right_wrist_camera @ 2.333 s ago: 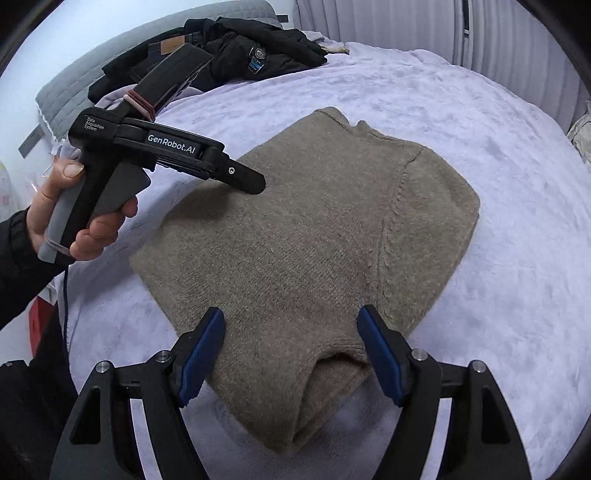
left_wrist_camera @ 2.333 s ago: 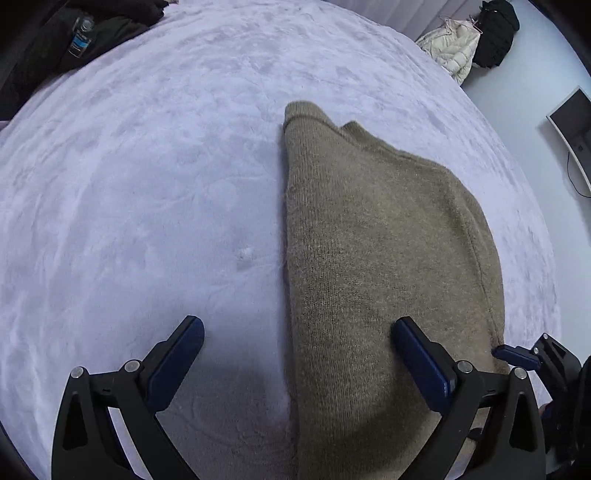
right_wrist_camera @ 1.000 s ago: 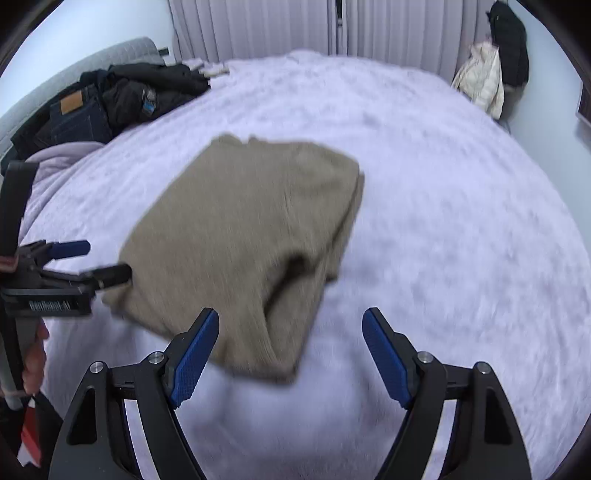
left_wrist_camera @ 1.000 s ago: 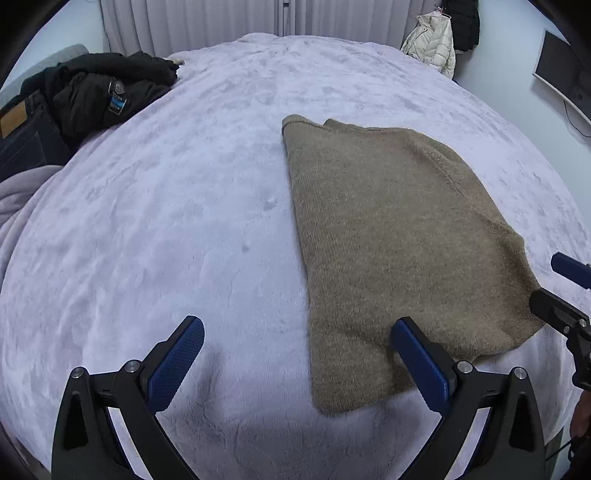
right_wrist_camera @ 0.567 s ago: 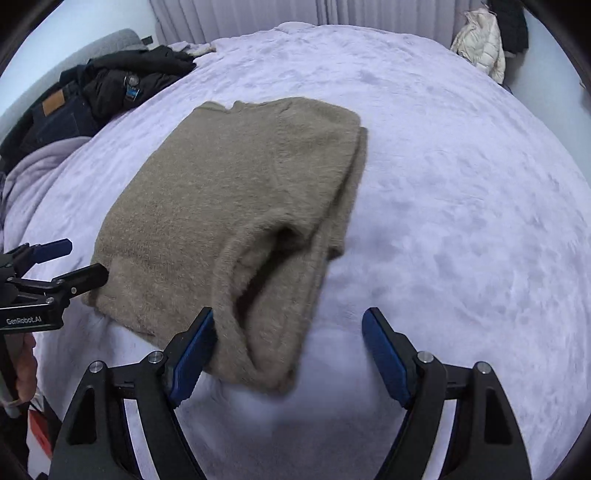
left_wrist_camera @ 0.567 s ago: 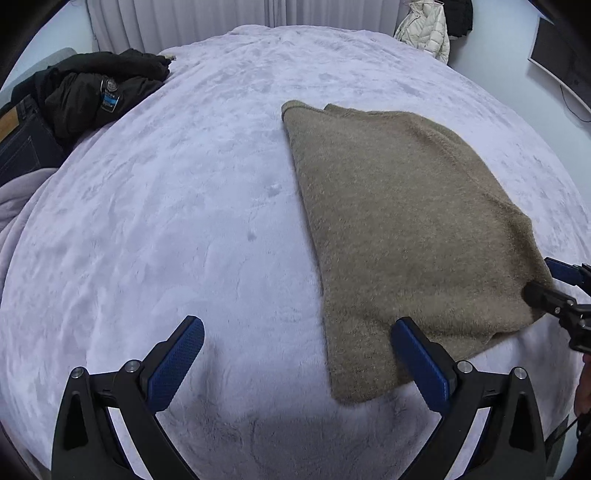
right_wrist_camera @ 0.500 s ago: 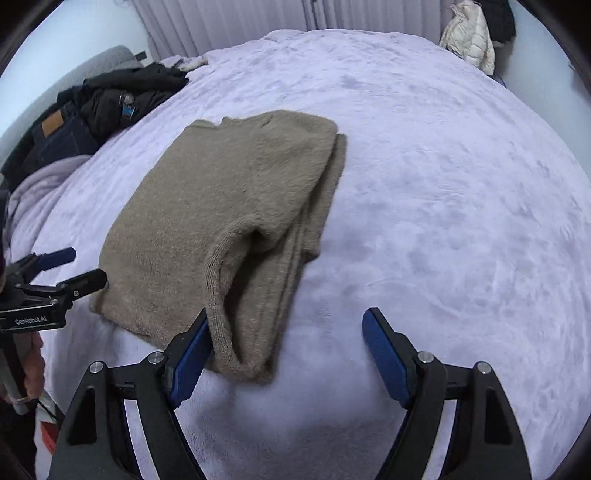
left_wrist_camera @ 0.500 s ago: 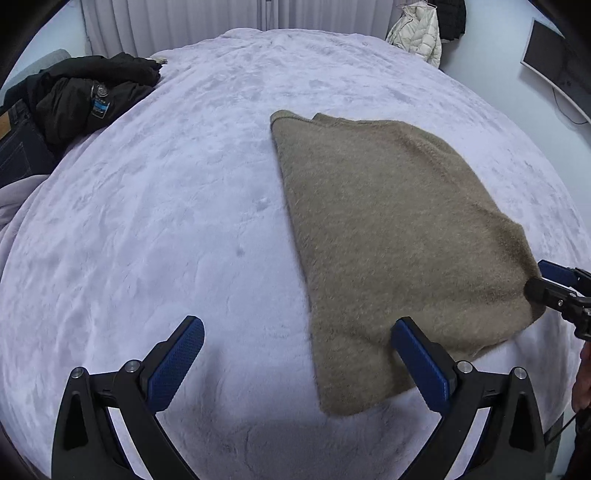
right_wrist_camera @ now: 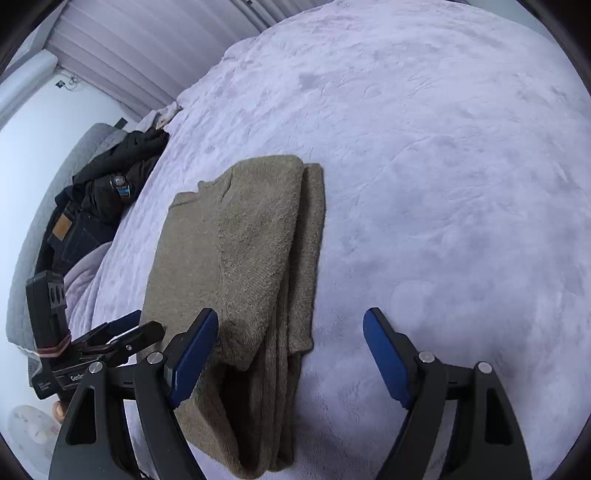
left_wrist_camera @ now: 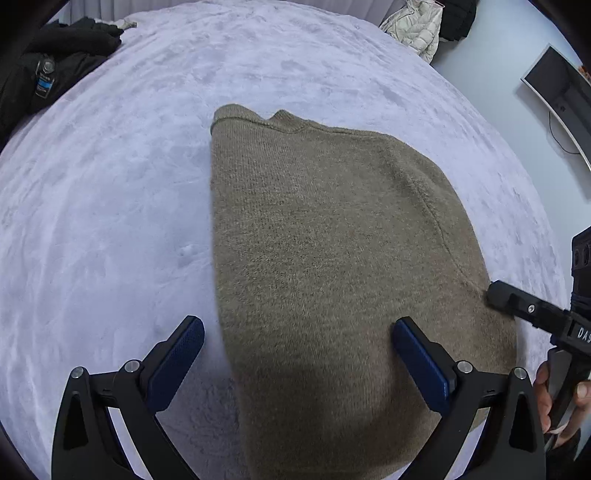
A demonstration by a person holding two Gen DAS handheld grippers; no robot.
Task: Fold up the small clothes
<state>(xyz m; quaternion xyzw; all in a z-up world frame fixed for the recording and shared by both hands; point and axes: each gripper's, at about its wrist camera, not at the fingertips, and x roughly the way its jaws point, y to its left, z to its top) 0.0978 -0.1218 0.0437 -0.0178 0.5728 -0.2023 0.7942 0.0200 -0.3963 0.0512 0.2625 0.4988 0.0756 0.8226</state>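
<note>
An olive knitted sweater (left_wrist_camera: 325, 236) lies folded on the lavender fleece bed cover (left_wrist_camera: 103, 206). My left gripper (left_wrist_camera: 299, 354) is open just above the sweater's near end, one finger over the bare cover and the other over the knit. In the right wrist view the sweater (right_wrist_camera: 251, 243) shows stacked layers along its right edge. My right gripper (right_wrist_camera: 290, 354) is open around that near right corner, its pads not pressing on it. The left gripper (right_wrist_camera: 142, 326) shows side-on at the sweater's left edge. A finger of the right gripper (left_wrist_camera: 517, 306) rests at the sweater's right edge.
A heap of dark clothes (right_wrist_camera: 107, 192) lies by the grey headboard (right_wrist_camera: 48, 192) at the bed's far side. A white puffer jacket (left_wrist_camera: 413, 26) hangs beyond the bed and a monitor (left_wrist_camera: 557, 92) is on the wall. A hand (left_wrist_camera: 561, 402) holds the right tool.
Both grippers have come down and closer to the sweater's near end, so it fills more of each view. The right wrist view has rolled. Both pairs of jaws stayed open.
</note>
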